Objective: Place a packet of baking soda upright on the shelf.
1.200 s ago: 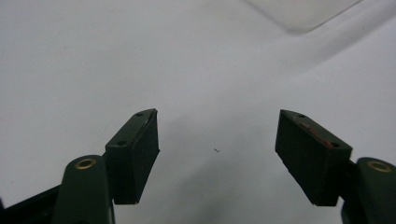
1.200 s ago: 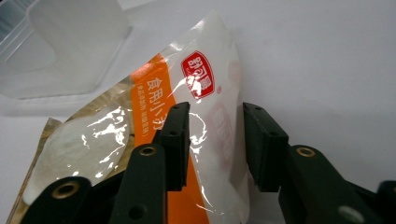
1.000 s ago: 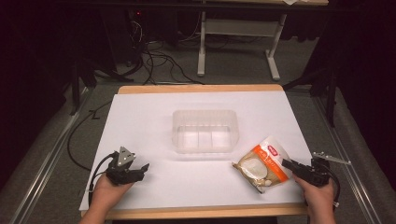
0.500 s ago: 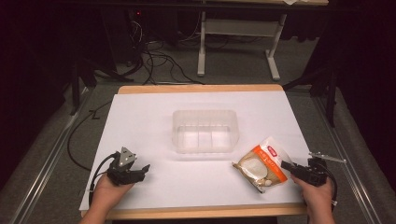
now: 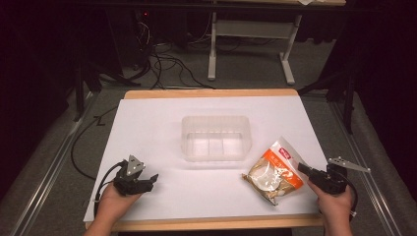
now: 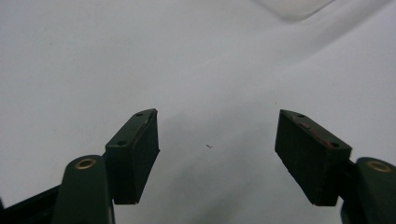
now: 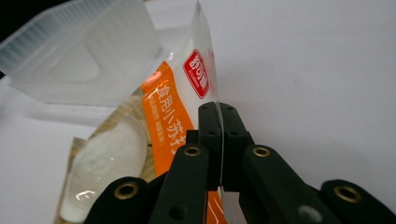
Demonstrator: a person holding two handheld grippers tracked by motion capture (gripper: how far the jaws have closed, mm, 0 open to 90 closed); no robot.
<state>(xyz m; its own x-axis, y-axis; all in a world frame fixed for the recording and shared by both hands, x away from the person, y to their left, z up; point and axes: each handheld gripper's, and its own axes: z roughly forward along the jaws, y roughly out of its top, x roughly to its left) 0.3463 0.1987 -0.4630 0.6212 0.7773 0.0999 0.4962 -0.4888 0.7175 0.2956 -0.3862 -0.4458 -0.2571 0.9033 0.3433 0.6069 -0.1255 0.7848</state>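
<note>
1. High view: a white table (image 5: 157, 128) with a wooden edge sits in a dark room. A clear plastic tub (image 5: 216, 138) stands near the table's middle, upright and open at the top.
2. High view: an orange and white snack bag (image 5: 273, 172) lies at the table's front right, just beside the tub's front right corner but not touching it. Its near edge is lifted off the surface towards the right gripper (image 5: 302, 168).
3. High view: the right gripper comes in from the right in the person's right hand (image 5: 335, 206). Its tip meets the bag's right edge. A grey three-cornered plate sticks out on top of it.
4. High view: the left gripper (image 5: 153, 178) rests at the table's front left in the left hand (image 5: 114, 200), well apart from tub and bag. Nothing sits at its tip.
5. Left gripper view: the two black jaws stand spread wide over bare white table, nothing between them. A corner of the tub (image 6: 294, 7) shows at the top edge.
6. Right gripper view: the jaws have just been closing and are now pressed together on the bag's thin clear side seam, pinching it. The bag (image 7: 173, 112) rises up and to the left of the jaws, red logo near its top, a pale round thing inside its clear window lower left.
7. Right gripper view: the tub (image 7: 84, 56) sits behind the bag at upper left, blurred.
</note>
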